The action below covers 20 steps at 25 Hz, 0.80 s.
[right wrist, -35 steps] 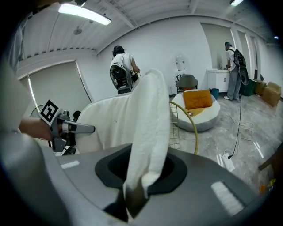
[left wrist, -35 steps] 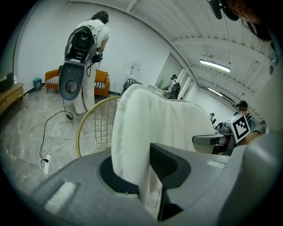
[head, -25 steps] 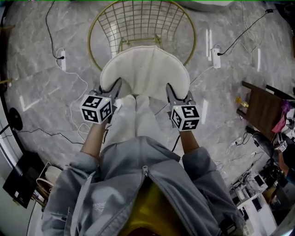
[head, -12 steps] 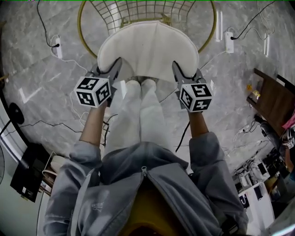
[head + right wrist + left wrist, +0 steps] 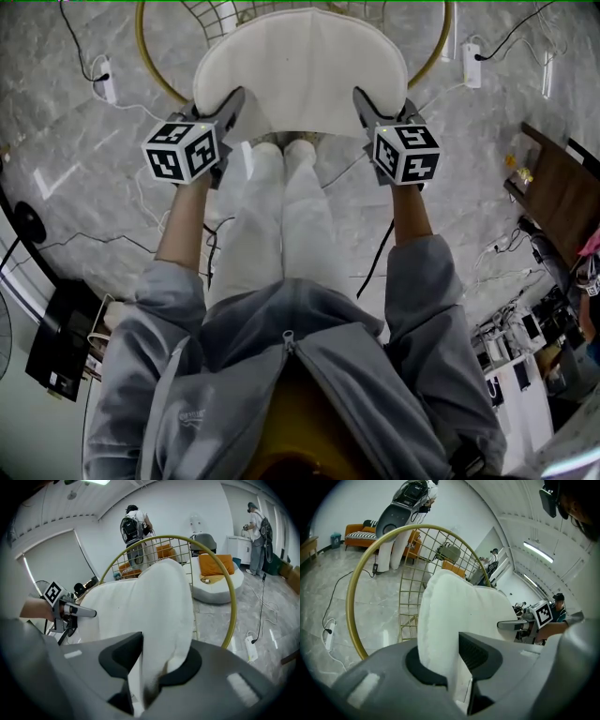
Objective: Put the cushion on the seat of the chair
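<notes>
A round white cushion (image 5: 300, 70) lies over the gold wire chair (image 5: 150, 80) at the top of the head view and hides most of its seat. My left gripper (image 5: 230, 103) is shut on the cushion's near left edge. In the left gripper view the cushion (image 5: 459, 606) folds up between the jaws of that gripper (image 5: 450, 653). My right gripper (image 5: 361, 101) holds the near right edge; its jaws are opening, and the cushion (image 5: 140, 602) is still pinched between them at the gripper (image 5: 161, 660). The chair's ring (image 5: 229, 602) rises behind the cushion.
The person's white-trousered legs (image 5: 281, 216) stand at the chair's front. Power strips (image 5: 103, 80) (image 5: 472, 64) and cables lie on the marble floor on both sides. A dark wooden table (image 5: 562, 197) is at the right. People (image 5: 133, 531) stand far behind.
Both grippers have gone down and forward with the cushion. It has moved from in front of the chair's ring to over it and now covers most of the wire seat.
</notes>
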Tool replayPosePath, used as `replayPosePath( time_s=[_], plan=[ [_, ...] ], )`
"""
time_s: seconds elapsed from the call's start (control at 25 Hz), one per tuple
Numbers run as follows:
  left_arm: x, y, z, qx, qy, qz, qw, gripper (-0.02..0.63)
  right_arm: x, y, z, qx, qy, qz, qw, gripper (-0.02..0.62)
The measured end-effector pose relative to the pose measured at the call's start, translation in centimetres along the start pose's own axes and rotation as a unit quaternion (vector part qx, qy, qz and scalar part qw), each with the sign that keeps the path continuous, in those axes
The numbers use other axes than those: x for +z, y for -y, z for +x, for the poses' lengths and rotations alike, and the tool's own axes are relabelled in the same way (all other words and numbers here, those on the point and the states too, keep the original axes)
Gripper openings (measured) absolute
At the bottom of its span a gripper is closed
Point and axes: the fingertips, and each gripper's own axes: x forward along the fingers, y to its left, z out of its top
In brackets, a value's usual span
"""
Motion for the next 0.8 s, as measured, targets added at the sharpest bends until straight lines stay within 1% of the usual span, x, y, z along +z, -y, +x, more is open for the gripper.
replayPosePath(
  time_s=[0.28, 0.4, 0.52, 0.68, 0.8],
  plan=[
    [0.8, -1.3, 2.3, -0.001, -0.022, 0.0, 0.9998, 0.081, 0.1, 2.0, 2.2, -0.007, -0.012, 0.018, 1.0, 0.127],
    [0.6, -2.3, 3.4, 0.008, -0.033, -0.005, 0.9994, 0.084, 0.0, 2.7, 3.4, -0.009, -0.025, 0.023, 0.999, 0.129],
    [-0.1, -3.2, 4.4, 0.02, -0.054, -0.009, 0.9983, 0.092, -0.5, 3.2, 4.6, -0.012, -0.046, 0.016, 0.999, 0.137],
    [-0.9, -4.2, 5.3, 0.037, -0.077, -0.003, 0.9963, 0.117, -1.0, 3.9, 5.8, -0.019, -0.063, 0.016, 0.998, 0.147],
    [-1.1, -5.1, 5.7, 0.052, -0.097, 0.01, 0.9938, 0.167, -1.1, 4.8, 6.3, -0.037, -0.074, 0.018, 0.996, 0.176]
  ],
)
